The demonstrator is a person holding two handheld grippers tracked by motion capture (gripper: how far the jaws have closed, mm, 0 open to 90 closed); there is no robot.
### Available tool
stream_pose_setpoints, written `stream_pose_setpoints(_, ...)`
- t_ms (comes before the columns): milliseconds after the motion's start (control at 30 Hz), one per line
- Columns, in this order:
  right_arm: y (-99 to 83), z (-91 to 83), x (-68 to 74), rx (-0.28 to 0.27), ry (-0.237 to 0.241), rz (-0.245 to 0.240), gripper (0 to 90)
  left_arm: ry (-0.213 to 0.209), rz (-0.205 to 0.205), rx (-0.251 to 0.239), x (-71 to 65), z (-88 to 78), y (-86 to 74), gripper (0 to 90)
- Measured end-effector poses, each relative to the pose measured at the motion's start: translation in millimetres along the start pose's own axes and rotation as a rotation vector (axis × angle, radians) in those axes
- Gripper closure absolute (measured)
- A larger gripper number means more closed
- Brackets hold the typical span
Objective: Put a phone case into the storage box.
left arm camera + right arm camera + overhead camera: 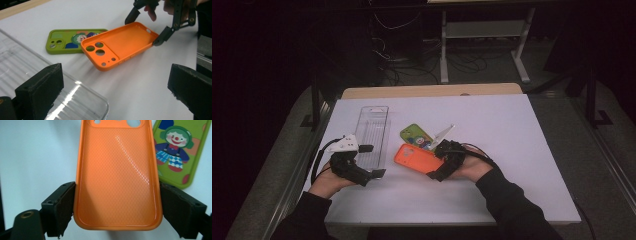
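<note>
Right gripper (117, 210) clamps orange case (117, 175) by long sides (hollow side up); left gripper (112, 92) open, empty, over clear tray (30, 75).

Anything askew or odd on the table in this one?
Only the orange case: it sits tilted, its far end lifted off the table in the right gripper, its near end overlapping the green case. The clear case lies flat. No damage visible.

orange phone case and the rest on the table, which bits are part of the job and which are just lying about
In the job: orange phone case, right gripper clamped across it.

Lying about: green phone case, clear plastic tray, left gripper open.
</note>
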State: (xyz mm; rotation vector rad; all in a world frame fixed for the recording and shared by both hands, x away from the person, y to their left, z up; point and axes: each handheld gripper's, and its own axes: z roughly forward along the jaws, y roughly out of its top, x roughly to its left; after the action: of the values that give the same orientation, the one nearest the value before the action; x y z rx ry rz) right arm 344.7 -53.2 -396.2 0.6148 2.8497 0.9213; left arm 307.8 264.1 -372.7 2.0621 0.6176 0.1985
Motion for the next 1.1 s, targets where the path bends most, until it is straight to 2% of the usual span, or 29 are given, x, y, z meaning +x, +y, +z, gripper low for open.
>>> stream_pose_setpoints(133,-6.7,-11.2,-10.4,-0.013,0.014,-0.033,15.5,-0.015,0.006,0.008,-0.5,5.1,6.6,0.0)
stream_pose_setpoints(433,-21.1,-26.1,-27.2,-0.017,0.066,-0.075,15.4,-0.062,0.069,0.045,-4.1,24.3,28.9,0.0)
stream_pose_setpoints(567,-24.9,-32.0,-29.3,-0.01,0.062,-0.104,15.5,-0.087,0.099,0.053,-6.9,34.4,39.1,0.0)
stream_pose_setpoints(733,-29.1,-40.2,-32.3,-0.011,0.055,-0.1,15.4,-0.124,0.128,0.067,-11.0,46.9,51.4,0.0)
stream_pose_setpoints(933,-32.8,-46.5,-34.8,-0.023,0.05,-0.123,15.5,-0.153,0.164,0.089,-11.7,59.2,63.2,0.0)
stream_pose_setpoints(1100,-34.9,-49.4,-34.7,-0.019,0.067,-0.151,15.4,-0.184,0.203,0.095,-11.3,65.8,70.5,0.0)
